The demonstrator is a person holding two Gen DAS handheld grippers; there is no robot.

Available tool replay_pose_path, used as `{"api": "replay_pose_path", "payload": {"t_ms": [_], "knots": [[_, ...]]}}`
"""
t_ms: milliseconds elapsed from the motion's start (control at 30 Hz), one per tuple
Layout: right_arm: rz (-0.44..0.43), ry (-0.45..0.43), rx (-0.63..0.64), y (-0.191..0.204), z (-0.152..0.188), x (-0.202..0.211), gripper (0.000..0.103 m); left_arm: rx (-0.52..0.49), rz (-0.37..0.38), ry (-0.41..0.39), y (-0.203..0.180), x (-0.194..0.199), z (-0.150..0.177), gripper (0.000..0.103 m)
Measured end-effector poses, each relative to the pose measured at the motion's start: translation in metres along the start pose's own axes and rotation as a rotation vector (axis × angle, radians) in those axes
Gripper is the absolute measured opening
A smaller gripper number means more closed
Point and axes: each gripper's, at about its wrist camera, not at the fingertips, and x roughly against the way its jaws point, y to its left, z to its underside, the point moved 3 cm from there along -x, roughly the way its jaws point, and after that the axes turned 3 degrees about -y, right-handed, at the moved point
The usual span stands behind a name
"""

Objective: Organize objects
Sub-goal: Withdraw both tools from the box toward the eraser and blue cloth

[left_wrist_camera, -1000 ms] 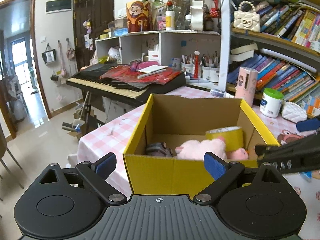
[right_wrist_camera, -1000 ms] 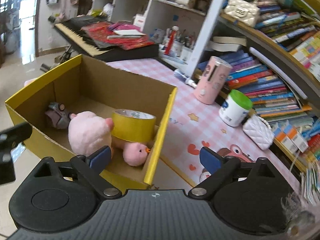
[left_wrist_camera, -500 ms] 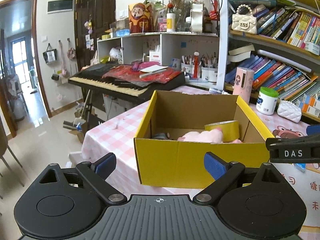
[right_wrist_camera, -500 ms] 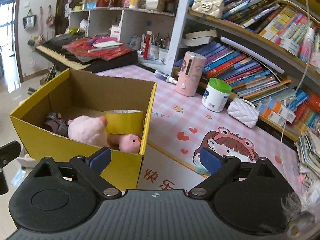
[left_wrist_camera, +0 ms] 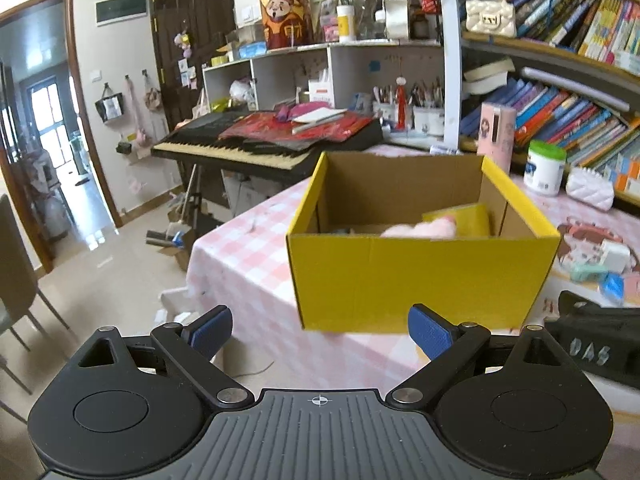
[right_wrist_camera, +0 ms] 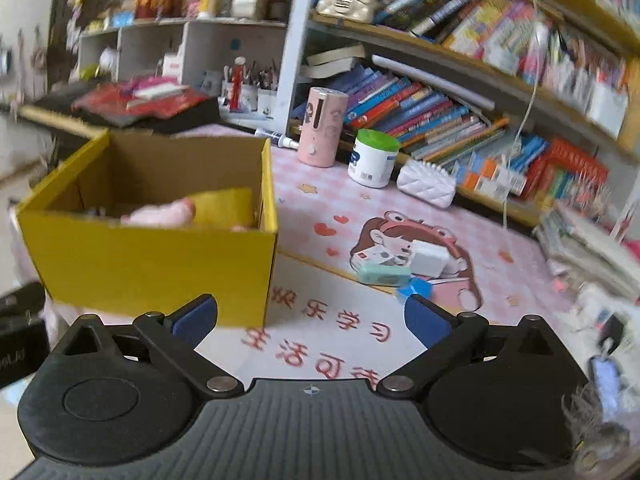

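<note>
Closest in, the left gripper (left_wrist_camera: 320, 330) is seen with its blue pads spread wide and nothing held between them. Same deal with the right gripper (right_wrist_camera: 310, 320) — its jaws are still opening, nothing gripped, only the printed table mat (right_wrist_camera: 320, 344) visible in the gap.

Just ahead of both claws the yellow cardboard box (left_wrist_camera: 420, 280) is parked on the pink checked tablecloth (left_wrist_camera: 240, 256): a bit right of center for the left claw, ahead and left for the right one. Inside it a pink plush toy (right_wrist_camera: 160, 214) and a yellow tape roll (right_wrist_camera: 224, 206) can be made out, pressed together against the box's right wall.

Ahead and right of the right claw, a small clutter is left out on the mat — a mint green case (right_wrist_camera: 384, 274), a white block (right_wrist_camera: 428, 258), a blue piece (right_wrist_camera: 414, 290), all touching or nearly so.

Further back, a green-lidded white jar (right_wrist_camera: 374, 158), a pink cylinder (right_wrist_camera: 324, 126) and a white quilted pouch (right_wrist_camera: 426, 182) are lined up near the bookshelf (right_wrist_camera: 440, 112).
</note>
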Motion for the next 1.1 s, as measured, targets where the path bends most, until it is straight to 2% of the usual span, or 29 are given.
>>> {"api": "replay_pose_path", "payload": {"t_ms": [100,433,633,1100], "knots": [[0.002,-0.008,0.054,0.012,0.009,0.010,0.103,-0.015,-0.004,0.010,0.002,0.006,0.007,0.097],[0.003,0.032,0.069,0.022,0.035,0.029,0.103,-0.029,-0.006,0.061,0.015,0.019,0.030,0.097],[0.032,0.075,0.071,0.015,0.051,0.033,0.103,-0.048,0.053,0.086,0.009,0.022,0.039,0.097],[0.145,0.143,-0.020,-0.037,0.073,0.032,0.103,-0.151,0.207,0.097,-0.049,0.023,0.041,0.097]]}}
